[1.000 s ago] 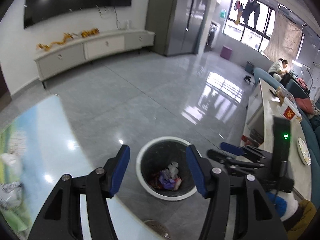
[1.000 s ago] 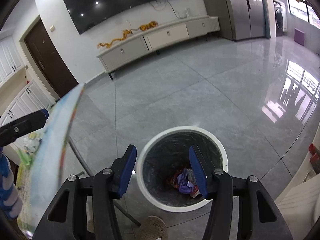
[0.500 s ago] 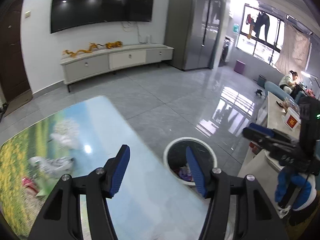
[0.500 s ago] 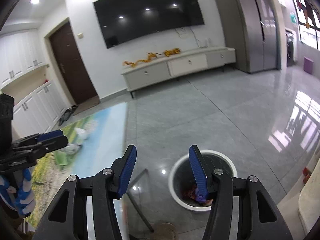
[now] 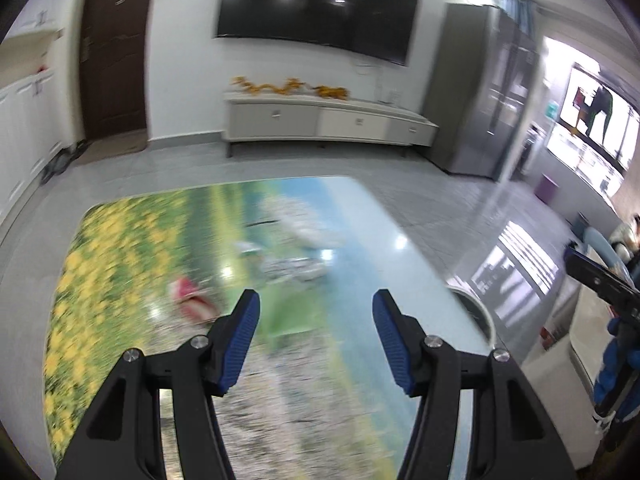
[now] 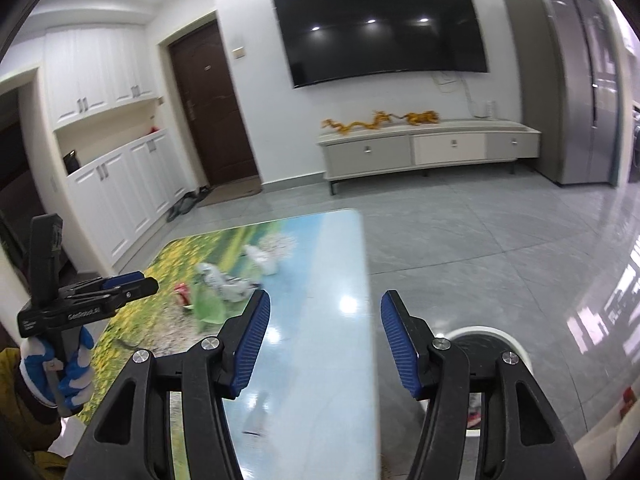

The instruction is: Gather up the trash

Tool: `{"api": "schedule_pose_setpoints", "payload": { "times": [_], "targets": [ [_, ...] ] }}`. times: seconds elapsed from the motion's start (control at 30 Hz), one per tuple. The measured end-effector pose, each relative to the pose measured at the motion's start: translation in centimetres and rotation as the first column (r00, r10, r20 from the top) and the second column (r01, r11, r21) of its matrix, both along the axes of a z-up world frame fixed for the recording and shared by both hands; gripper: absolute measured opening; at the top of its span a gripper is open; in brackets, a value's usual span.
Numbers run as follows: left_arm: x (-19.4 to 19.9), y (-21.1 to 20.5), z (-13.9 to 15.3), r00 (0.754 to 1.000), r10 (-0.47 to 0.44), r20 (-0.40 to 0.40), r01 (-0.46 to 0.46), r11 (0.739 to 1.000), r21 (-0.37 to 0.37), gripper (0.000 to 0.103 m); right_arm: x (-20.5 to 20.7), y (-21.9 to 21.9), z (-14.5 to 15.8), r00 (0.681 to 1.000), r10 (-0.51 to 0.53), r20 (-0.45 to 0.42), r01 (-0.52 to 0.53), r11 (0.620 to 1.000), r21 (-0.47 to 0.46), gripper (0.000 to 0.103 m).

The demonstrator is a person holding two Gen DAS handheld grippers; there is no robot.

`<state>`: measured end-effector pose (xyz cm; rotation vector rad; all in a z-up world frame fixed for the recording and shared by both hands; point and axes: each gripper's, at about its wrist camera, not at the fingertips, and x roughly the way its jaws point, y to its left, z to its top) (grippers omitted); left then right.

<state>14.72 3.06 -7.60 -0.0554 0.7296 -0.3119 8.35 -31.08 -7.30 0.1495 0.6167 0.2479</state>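
Near tabletop (image 6: 320, 360) lies bare; crumpled wrappers (image 6: 232, 284) crowd its middle.

The bench (image 6: 320, 360) stands on the floor (image 6: 500, 240), its far edge toward the wall that carries the television (image 6: 380, 28). Below the television a low cabinet (image 6: 428, 152) runs along that wall, with a door (image 6: 212, 108) to its left and a tall fridge (image 6: 580, 80) to its right. On the bench, near its left edge, lies a small packet (image 6: 183, 293); crumpled wrappers (image 6: 224, 284) lie just beside it toward the middle. A bin (image 6: 480, 336) sits on the floor off the bench's right edge.
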Motion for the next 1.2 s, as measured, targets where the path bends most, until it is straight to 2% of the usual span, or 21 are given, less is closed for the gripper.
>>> {"api": "schedule_pose_setpoints", "payload": {
  "times": [0.1, 0.33, 0.5, 0.8, 0.93, 1.13, 1.2],
  "targets": [
    [0.8, 3.6, -1.4, 0.997, 0.076, -0.030, -0.077, 0.997, -0.008, 0.057, 1.0, 2.3, -0.4, 0.999, 0.051, -0.015, -0.051, 0.999, -0.004, 0.064],
    [3.7, 7.8, -5.9, 0.978, 0.172, -0.117, -0.175, 0.985, -0.011, 0.061, 5.3, 9.8, -3.9, 0.970, 0.222, -0.101, -0.216, 0.974, 0.069, 0.066],
    [6.5, 8.4, -8.2, 0.969, 0.183, -0.164, -0.186, 0.983, 0.000, 0.061, 8.3, 14.9, -6.9, 0.933, 0.318, -0.171, -0.312, 0.948, 0.060, 0.067],
    [11.1, 8.1, -10.8, 0.960, 0.167, -0.223, -0.172, 0.985, -0.002, 0.060, 12.7, 19.7, -10.8, 0.887, 0.381, -0.260, -0.379, 0.923, 0.056, 0.070],
    [11.5, 8.6, -11.5, 0.961, 0.155, -0.228, -0.162, 0.987, -0.013, 0.056, 13.5, 20.8, -12.4, 0.874, 0.385, -0.297, -0.386, 0.921, 0.061, 0.070],
    [11.5, 9.2, -11.5, 0.969, 0.127, -0.212, -0.135, 0.990, -0.024, 0.037, 14.2, 22.7, -13.1, 0.857, 0.418, -0.302, -0.418, 0.906, 0.069, 0.069],
    [11.2, 9.7, -11.5, 0.971, 0.124, -0.207, -0.132, 0.991, -0.025, 0.037, 14.3, 23.2, -13.0, 0.852, 0.427, -0.302, -0.430, 0.901, 0.060, 0.069]
  ]
}}
